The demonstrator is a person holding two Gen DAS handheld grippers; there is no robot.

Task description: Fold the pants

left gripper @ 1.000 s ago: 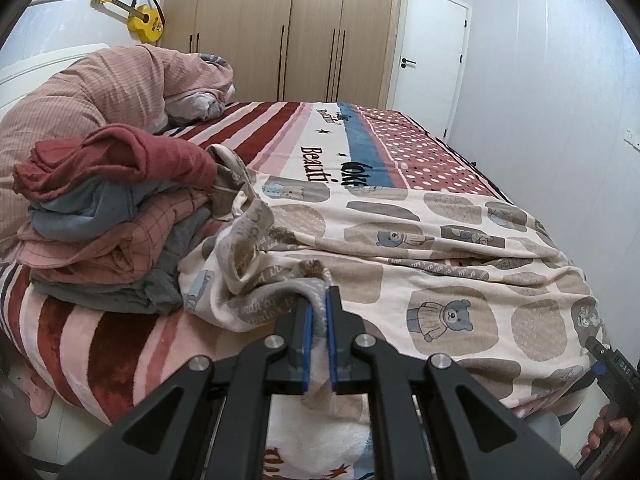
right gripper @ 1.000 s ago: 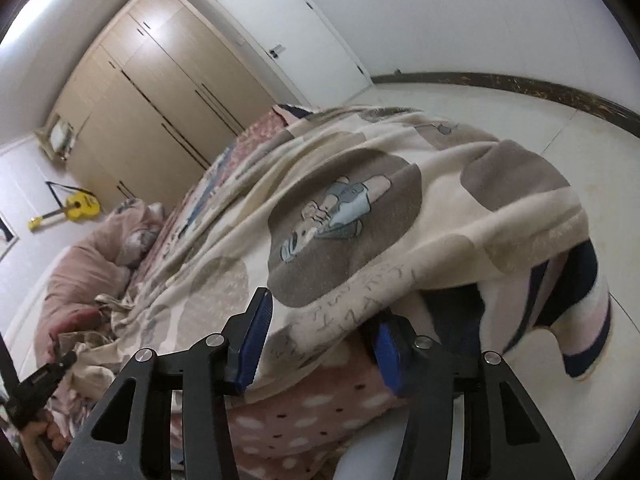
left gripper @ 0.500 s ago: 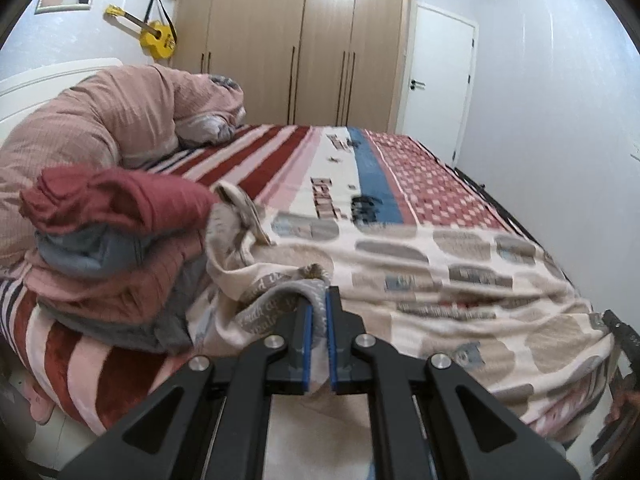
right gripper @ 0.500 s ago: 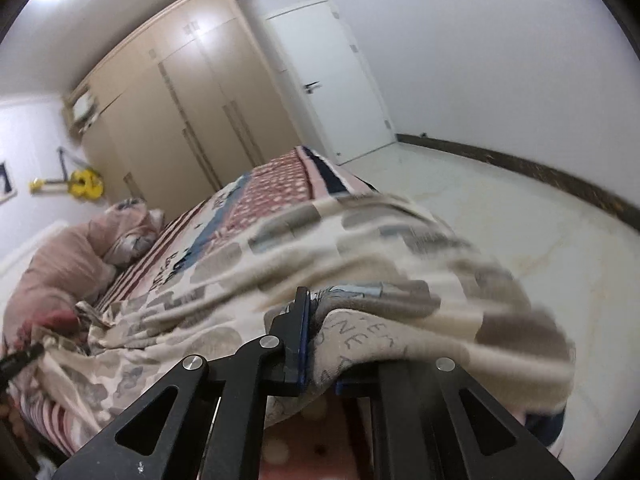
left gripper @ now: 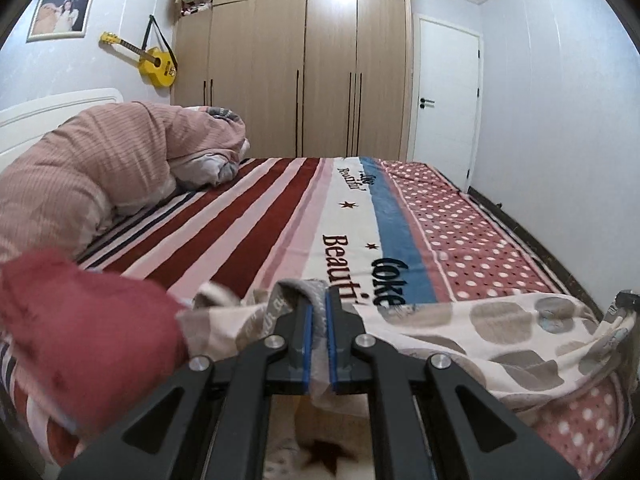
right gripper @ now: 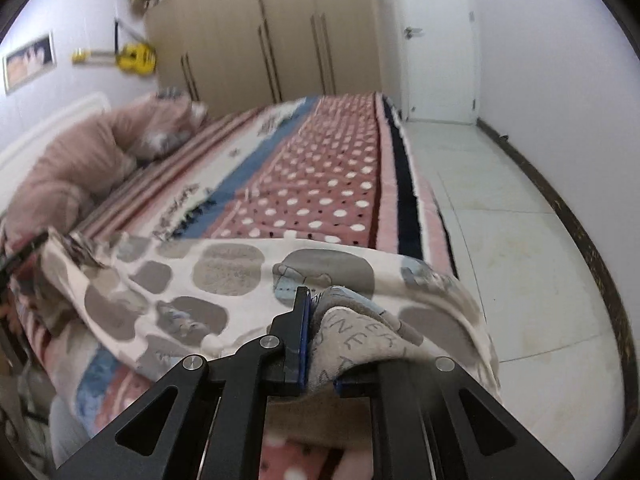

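Note:
The pants (left gripper: 500, 332) are cream with grey-brown patches and bear prints. They hang stretched between my two grippers above the near edge of the bed. My left gripper (left gripper: 319, 300) is shut on a grey lettered band of the pants. My right gripper (right gripper: 320, 312) is shut on the other end of the pants (right gripper: 224, 280), whose grey lettered band drapes over its right finger. The right gripper shows at the far right of the left wrist view (left gripper: 628, 300).
The bed (left gripper: 280, 216) has a striped and dotted blanket. A pile of clothes with a red garment (left gripper: 80, 320) on top sits at the near left. A pink duvet (left gripper: 100, 160) lies by the headboard. Wardrobes (left gripper: 320, 60) and a door (left gripper: 444, 96) stand behind. Tiled floor (right gripper: 500, 220) lies right.
Both grippers have lifted and drawn the pants up off the bed and toward its near edge. The right gripper, open a second ago, has shut on the pants.

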